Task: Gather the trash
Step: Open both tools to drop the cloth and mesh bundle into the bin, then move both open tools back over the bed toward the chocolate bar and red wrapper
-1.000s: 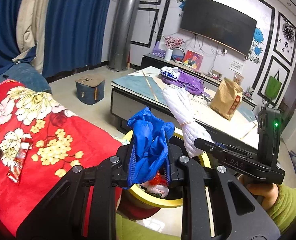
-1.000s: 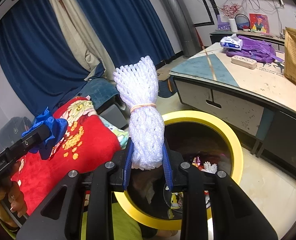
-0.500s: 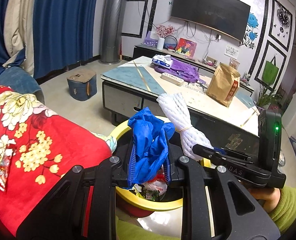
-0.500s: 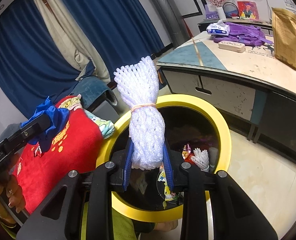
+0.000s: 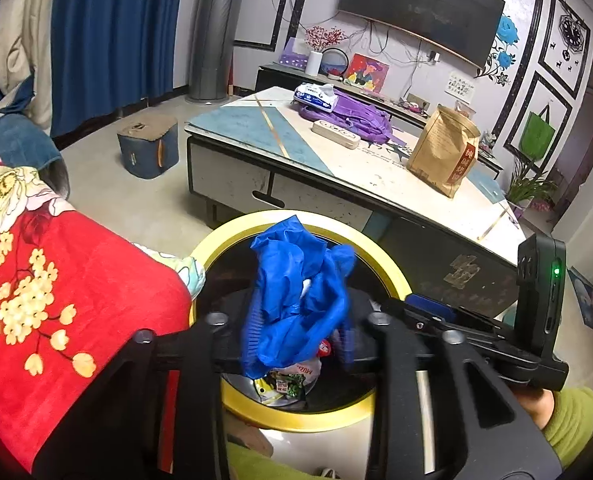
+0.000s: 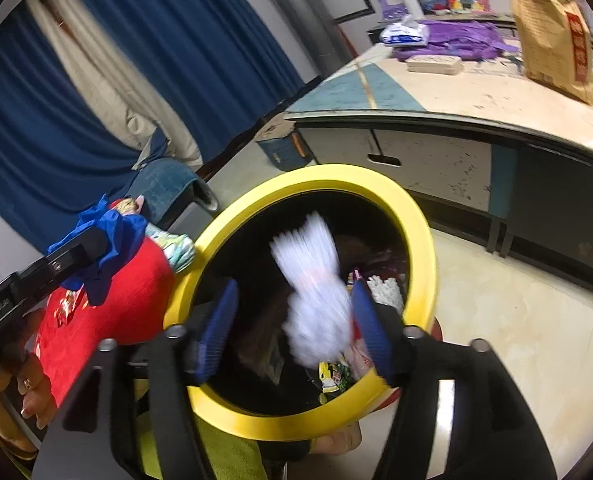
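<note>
Round yellow-rimmed trash bin: landmark. Right gripper above bin mouth, jaws opening, pads clear of white foam-net bundle (blurred, apparently dropping into bin). Left gripper above bin mouth, jaws opening; crumpled blue plastic glove between pads, contact unclear. Both items likely light, soft, compressible; pinch mid-body where bunched.

Even indoor light; fisheye edges bent, dark corners; motion blur.
</note>
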A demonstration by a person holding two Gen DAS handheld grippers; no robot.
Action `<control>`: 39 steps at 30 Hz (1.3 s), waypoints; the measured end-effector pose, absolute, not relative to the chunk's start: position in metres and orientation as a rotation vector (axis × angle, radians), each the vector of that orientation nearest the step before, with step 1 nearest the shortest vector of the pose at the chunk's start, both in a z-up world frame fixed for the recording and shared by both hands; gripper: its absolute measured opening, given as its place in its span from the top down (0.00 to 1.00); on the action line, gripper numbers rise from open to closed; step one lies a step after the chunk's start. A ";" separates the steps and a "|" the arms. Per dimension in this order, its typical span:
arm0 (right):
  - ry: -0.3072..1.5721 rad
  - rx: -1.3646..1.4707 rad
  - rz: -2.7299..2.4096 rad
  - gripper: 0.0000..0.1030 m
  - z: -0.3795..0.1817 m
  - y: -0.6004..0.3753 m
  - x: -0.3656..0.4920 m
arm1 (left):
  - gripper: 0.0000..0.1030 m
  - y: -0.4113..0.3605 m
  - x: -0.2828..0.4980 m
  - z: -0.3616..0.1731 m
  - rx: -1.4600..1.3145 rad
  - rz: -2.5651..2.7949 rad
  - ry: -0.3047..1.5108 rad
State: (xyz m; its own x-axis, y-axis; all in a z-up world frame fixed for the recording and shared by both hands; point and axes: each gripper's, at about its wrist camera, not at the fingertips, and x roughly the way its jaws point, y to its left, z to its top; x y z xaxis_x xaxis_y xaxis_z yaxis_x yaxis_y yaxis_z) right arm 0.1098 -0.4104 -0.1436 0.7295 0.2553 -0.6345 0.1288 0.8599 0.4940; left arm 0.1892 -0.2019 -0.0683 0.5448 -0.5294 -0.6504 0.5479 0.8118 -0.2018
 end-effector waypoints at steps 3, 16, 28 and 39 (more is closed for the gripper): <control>0.762 0.573 0.045 0.39 -0.147 -0.419 0.110 | 0.40 -0.201 0.189 -0.070 0.005 -0.635 0.756; 0.741 0.564 0.017 0.25 -0.141 -0.420 0.107 | 0.10 -0.180 0.182 -0.061 -0.042 -0.560 0.728; 0.714 0.487 0.085 0.20 -0.120 -0.396 0.109 | 0.10 -0.148 0.160 -0.043 -0.001 -0.476 0.644; 0.698 0.386 0.161 0.17 -0.093 -0.355 0.110 | 0.10 -0.107 0.141 -0.026 -0.012 -0.378 0.561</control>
State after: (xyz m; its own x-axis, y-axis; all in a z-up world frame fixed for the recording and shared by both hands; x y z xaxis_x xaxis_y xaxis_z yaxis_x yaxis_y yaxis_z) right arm 0.1104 -0.3554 -0.0928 0.7572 0.2716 -0.5940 -0.0166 0.9172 0.3981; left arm 0.1413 -0.1065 -0.0257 0.7796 -0.3532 -0.5171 0.3469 0.9311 -0.1129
